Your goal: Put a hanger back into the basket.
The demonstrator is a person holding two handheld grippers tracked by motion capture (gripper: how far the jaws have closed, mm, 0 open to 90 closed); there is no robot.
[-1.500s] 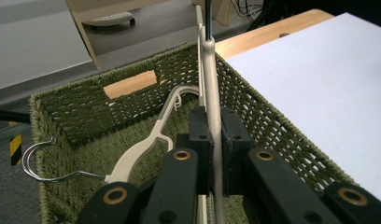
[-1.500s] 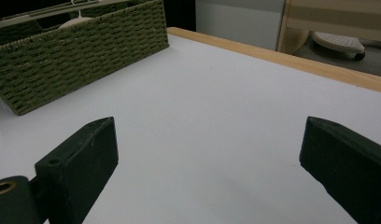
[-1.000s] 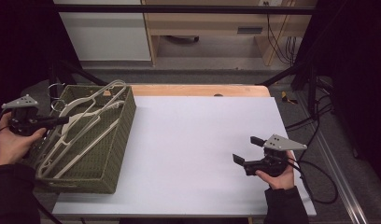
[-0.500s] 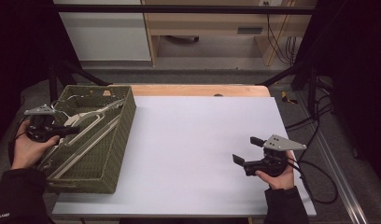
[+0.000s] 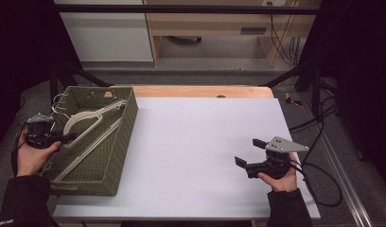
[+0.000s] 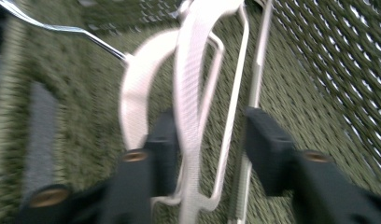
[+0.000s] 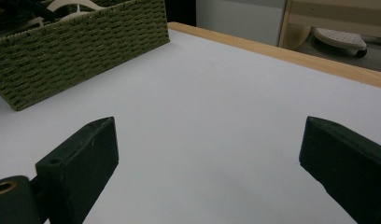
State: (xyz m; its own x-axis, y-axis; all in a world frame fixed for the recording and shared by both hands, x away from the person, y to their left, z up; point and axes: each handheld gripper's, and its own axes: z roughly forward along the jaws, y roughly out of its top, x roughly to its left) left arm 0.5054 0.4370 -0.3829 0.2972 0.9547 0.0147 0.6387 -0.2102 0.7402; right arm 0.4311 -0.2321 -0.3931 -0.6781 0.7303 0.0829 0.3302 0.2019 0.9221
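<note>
Several white clothes hangers (image 5: 92,116) lie inside a green woven basket (image 5: 127,123) at the table's left. My left gripper (image 5: 70,138) reaches over the basket's left rim, low among them. Its jaws have just been opening. In the left gripper view one white hanger (image 6: 188,93) runs between the parted jaws of the left gripper (image 6: 209,149), and the pads do not press on it. My right gripper (image 5: 248,152) rests on the white table (image 5: 196,137) at the right, open and holding nothing. In the right gripper view the right gripper (image 7: 212,154) faces the basket (image 7: 86,51).
A wooden strip (image 5: 200,91) edges the table's far side. Cables (image 5: 319,175) trail off the right edge. A shelf unit (image 5: 210,28) stands on the floor beyond the table.
The left gripper has come down with the hangers, which stuck up above the basket rim before and now lie lower inside it. Its jaws have parted. The right gripper has stayed put.
</note>
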